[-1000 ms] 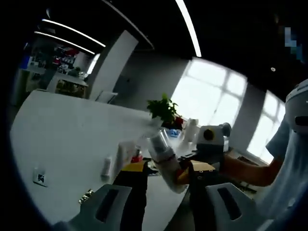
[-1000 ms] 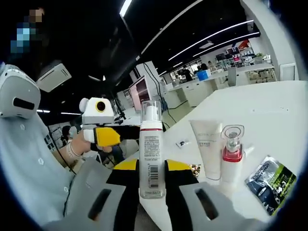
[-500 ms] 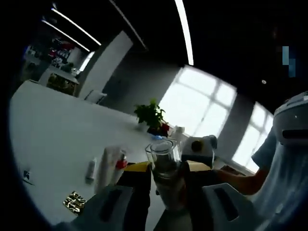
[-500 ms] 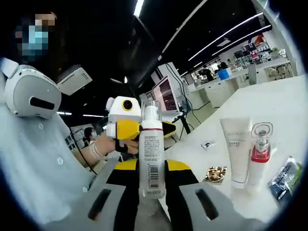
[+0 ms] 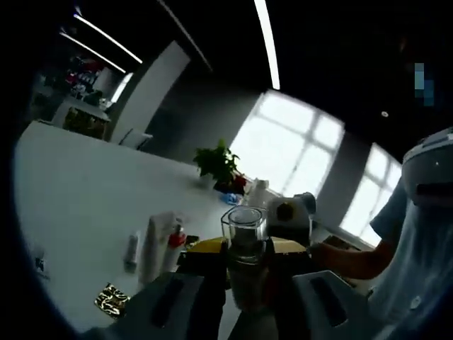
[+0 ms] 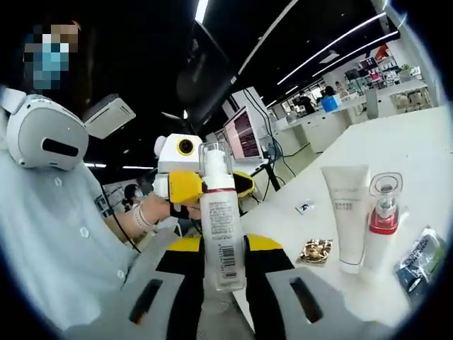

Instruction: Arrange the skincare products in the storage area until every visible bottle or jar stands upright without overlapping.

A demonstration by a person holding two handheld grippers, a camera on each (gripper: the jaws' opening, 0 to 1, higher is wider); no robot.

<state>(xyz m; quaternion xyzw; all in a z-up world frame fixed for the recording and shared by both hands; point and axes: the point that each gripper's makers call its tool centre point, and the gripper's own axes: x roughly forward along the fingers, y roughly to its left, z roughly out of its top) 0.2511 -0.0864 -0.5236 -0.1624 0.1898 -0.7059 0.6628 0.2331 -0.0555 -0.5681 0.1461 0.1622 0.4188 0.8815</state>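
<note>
Right now my right gripper [image 6: 222, 273] is clamped on the pump bottle [image 6: 219, 227], its yellow-and-black jaws pressing either side of the white labelled body with the barcode facing the camera; the bottle stands nearly upright, leaning slightly, its clear cap on top, lifted off the white counter [image 6: 396, 149]; my left gripper [image 6: 191, 185] shows behind it in the right gripper view, yellow-bodied, held in my hand just by the bottle's upper part; in the left gripper view my left gripper [image 5: 244, 273] has the same bottle [image 5: 245, 244] between its jaws, seen cap-first, though I cannot tell whether those jaws are actually pressing it; on the counter to the side, a white tube [image 6: 345, 216] stands on its cap, touching or just beside a small clear-capped bottle with a red collar [image 6: 384, 219]; a gold ornate piece [image 6: 316, 251] lies near the tube's base, and a dark foil sachet [image 6: 419, 258] lies beyond the red-collared bottle; a potted green plant [image 5: 221, 164] stands farther back by the windows.
</note>
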